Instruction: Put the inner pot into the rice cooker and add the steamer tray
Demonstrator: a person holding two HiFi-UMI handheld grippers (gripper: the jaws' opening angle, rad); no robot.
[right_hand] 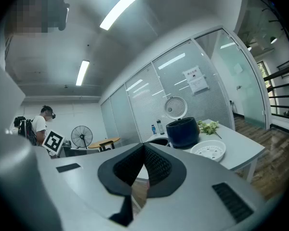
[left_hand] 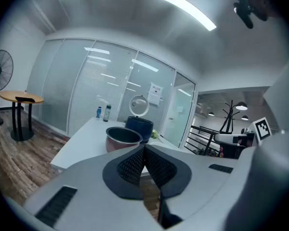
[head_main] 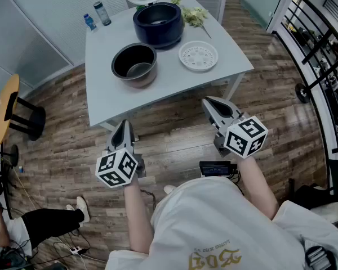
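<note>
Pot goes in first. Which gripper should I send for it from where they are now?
Left, probably. The left gripper points almost straight at the inner pot on the near left of the table; the right gripper lines up with the steamer tray instead. Both are shut, short of it.

Through the right gripper view I see the right gripper (right_hand: 144, 147) with its jaws pressed together and nothing between them. Just past the tips, the inner pot (right_hand: 159, 141) peeks out, standing on the white table (right_hand: 245, 150). Beside it is the dark blue rice cooker (right_hand: 183, 133), its lid (right_hand: 175, 107) raised upright. The white steamer tray (right_hand: 208, 150) lies near the cooker, towards me, with some greens (right_hand: 208, 127) behind. Far left, a person (right_hand: 42, 121) stands near a fan (right_hand: 78, 136).
</note>
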